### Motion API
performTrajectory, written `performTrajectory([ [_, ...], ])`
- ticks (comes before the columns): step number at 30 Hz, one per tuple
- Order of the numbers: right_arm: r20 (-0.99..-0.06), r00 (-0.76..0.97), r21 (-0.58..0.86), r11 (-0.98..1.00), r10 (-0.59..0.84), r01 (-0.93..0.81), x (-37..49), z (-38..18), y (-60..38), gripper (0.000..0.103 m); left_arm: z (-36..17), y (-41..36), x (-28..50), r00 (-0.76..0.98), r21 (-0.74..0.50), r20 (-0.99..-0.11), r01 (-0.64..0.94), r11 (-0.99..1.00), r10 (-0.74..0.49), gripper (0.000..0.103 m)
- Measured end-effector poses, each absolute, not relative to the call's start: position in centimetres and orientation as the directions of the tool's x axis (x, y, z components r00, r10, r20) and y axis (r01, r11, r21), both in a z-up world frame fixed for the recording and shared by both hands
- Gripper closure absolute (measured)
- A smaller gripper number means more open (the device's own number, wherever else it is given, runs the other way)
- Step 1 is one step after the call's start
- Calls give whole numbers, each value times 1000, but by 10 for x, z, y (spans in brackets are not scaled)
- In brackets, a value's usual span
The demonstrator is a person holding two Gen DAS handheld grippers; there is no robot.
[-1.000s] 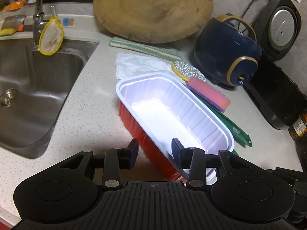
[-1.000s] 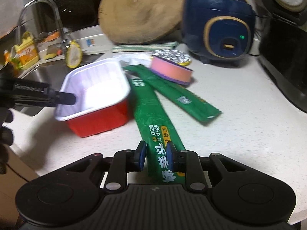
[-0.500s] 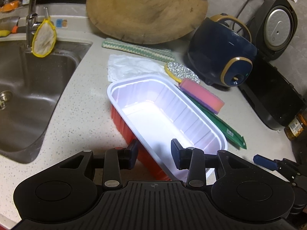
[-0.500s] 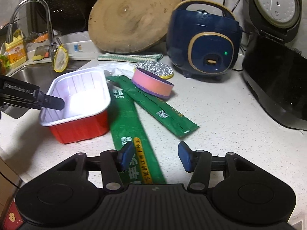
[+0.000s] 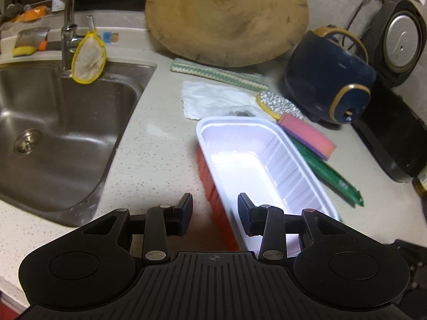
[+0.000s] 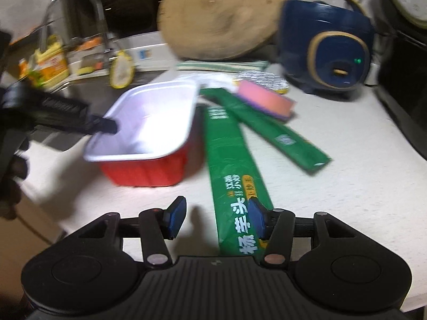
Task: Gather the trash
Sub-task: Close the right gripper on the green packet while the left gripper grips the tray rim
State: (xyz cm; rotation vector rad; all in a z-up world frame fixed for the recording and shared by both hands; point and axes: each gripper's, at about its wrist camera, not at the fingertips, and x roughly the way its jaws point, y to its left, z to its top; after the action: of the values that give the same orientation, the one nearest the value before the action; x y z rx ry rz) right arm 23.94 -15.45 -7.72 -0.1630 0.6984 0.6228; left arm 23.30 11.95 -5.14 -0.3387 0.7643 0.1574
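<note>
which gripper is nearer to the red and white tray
Left. The left gripper straddles the red and white tray wall at its near corner; the right gripper hovers apart, over the green wrapper.

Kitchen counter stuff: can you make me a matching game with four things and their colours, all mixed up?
Things:
1. rectangular plastic tray, outside wall
2. long flat packet with printed writing
3. rounded rice cooker
4. block-shaped sponge, top face

Colours:
A. dark blue with gold trim
B. pink
C. red
D. green

Pairs: 1-C, 2-D, 3-A, 4-B
</note>
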Motion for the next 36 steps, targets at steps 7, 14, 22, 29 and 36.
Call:
performTrajectory([
  [7, -624, 624, 18, 807, 471, -591, 239, -72, -155, 52, -47, 111, 240, 721, -231, -693, -245, 942, 18, 62],
  [14, -614, 651, 18, 832, 446, -554, 250, -69, -170, 52, -54, 107, 258, 706, -210, -707, -257, 943, 35, 62],
  [22, -625, 655, 20, 847, 425, -531, 260, -73, -176, 50, -67, 108, 268, 685, -213, -728, -271, 939, 33, 78],
  [29, -631, 636, 23, 830, 444, -557, 267, -75, -164, 50, -63, 116, 253, 672, -202, -740, -280, 938, 41, 83],
  [36, -636, 612, 26, 806, 470, -592, 279, -81, -142, 50, -61, 131, 231, 675, -256, -738, -297, 920, 13, 83],
])
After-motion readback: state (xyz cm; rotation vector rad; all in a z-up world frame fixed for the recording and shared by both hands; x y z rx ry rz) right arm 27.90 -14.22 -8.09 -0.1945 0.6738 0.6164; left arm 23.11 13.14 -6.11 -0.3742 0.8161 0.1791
